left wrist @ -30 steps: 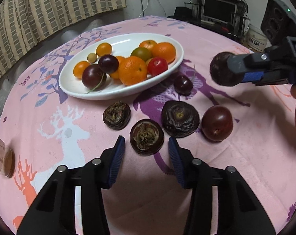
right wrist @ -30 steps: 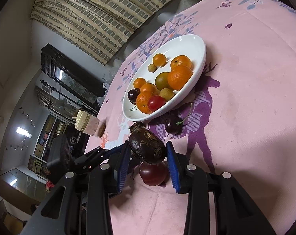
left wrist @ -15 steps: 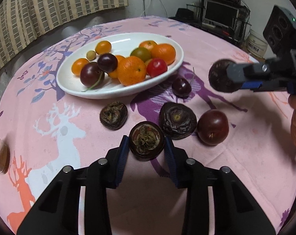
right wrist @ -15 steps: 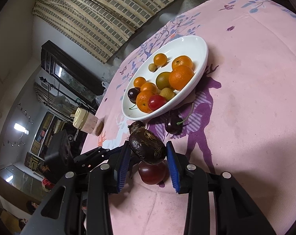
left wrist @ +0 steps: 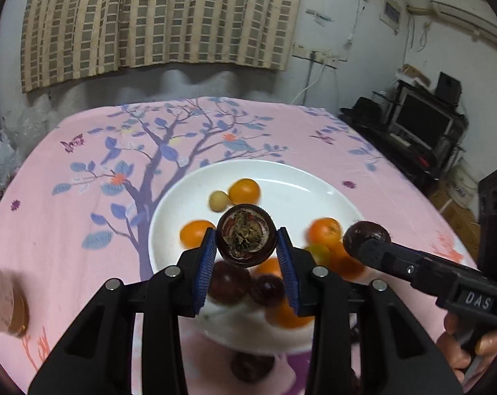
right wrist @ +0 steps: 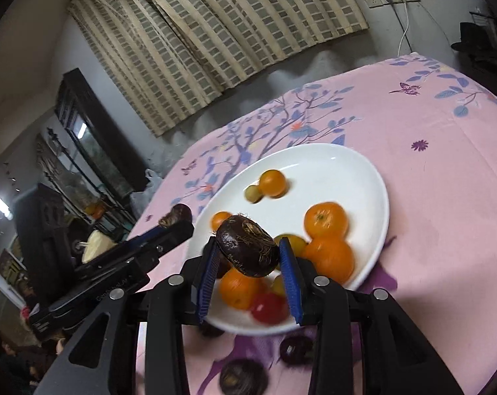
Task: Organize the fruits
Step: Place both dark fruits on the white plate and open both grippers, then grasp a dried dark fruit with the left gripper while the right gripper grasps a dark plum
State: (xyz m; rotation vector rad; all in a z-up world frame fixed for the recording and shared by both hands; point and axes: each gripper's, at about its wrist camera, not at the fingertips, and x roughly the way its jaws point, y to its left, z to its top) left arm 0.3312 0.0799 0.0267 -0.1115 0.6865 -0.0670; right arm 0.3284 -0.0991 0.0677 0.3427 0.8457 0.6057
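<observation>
While each claw, left claw and right claw, pinches a water chestnut across its sides, these hard, light corms look slippery.

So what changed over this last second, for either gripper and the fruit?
The left gripper closed its jaws on a dark water chestnut that lay on the cloth a second ago, lifted it and carried it over the white plate. The right gripper, already clamped on its own chestnut, moved in over the plate too. The fruit on the plate and the remaining dark fruit on the tablecloth stayed put.
</observation>
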